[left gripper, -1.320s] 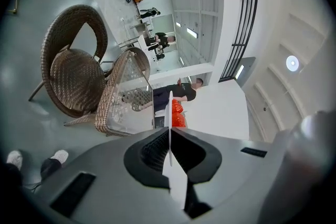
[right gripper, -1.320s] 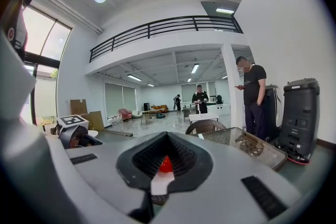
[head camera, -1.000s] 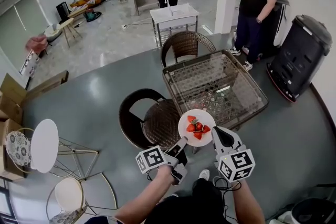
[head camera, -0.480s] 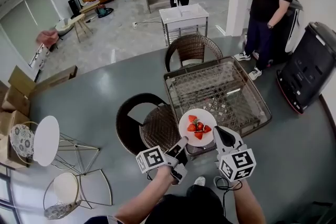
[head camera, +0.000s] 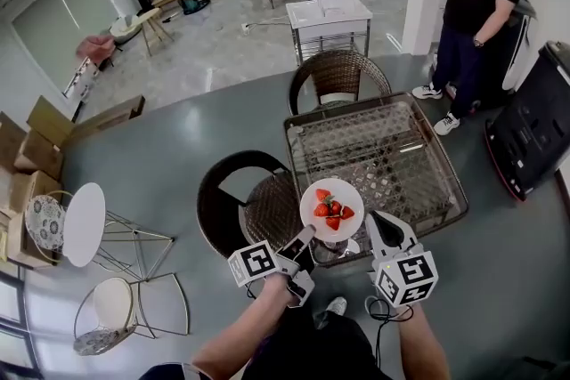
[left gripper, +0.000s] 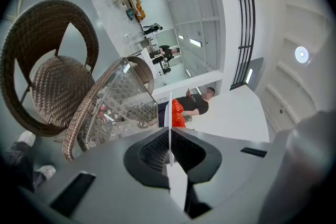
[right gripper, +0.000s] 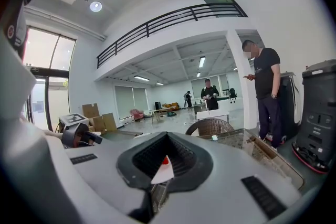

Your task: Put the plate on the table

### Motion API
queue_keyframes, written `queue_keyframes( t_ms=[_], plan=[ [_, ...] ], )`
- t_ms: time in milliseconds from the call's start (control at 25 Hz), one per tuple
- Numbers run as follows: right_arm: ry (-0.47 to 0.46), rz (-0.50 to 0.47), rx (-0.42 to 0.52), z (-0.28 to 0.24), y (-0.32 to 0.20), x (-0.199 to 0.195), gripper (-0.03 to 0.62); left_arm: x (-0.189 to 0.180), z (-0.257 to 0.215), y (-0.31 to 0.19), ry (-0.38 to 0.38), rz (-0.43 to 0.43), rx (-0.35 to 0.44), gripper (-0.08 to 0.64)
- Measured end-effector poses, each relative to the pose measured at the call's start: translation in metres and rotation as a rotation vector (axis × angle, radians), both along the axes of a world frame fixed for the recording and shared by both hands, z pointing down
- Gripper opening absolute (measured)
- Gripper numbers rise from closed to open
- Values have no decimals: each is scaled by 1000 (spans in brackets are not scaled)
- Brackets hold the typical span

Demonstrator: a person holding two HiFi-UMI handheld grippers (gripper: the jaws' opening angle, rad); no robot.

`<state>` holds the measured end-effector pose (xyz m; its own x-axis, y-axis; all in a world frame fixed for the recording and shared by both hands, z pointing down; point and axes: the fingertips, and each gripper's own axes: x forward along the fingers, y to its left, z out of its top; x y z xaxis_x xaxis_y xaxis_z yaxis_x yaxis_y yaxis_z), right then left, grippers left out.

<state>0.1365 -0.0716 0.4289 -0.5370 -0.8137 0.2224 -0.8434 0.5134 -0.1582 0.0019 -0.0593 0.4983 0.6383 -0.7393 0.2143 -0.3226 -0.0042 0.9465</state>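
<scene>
Was a round white plate (head camera: 349, 194), roughly level, with a few red strawberries (head camera: 330, 209) bunched in the middle. Hung over the near-left corner of the glass-topped wicker table (head camera: 374, 147), pinched at its near rim from both sides. Couldn't tell if touching.

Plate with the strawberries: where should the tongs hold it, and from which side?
Grip the plate by its thin rim from the near side, as now: left tongs near-left, right tongs near-right. The flat rim fits between the jaws, and edge holds stay off the strawberries in the middle.
</scene>
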Motion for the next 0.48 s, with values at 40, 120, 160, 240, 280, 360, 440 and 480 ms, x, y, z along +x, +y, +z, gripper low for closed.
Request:
queue_keyframes(
  t_ms=[40,120,160,240,280,360,440,480],
  plan=[
    [2,1,-4,2,-2,1,5,-1,4,-4,-3,-3,-4,11],
    [10,7,-14,7,-5,4,5,-3,13,-14,-5,-6,-12,11],
    [14,12,-19,10,-7,5,5,-4,18,-19,-6,-4,-14,11],
    [21,23,-29,15,-11,7,5,-5,29,-31,-8,2,-17,11],
    [26,28,-32,18,-14,8,3,-6,35,-37,-6,3,-19,11],
    [37,39,-38,22,-21,7,3,-8,44,-51,6,4,-19,11],
    [45,47,-52,29,-29,6,5,-10,54,-65,11,6,-19,11],
    [50,49,-61,33,-32,4,5,-12,60,-70,8,8,-25,11]
  ],
)
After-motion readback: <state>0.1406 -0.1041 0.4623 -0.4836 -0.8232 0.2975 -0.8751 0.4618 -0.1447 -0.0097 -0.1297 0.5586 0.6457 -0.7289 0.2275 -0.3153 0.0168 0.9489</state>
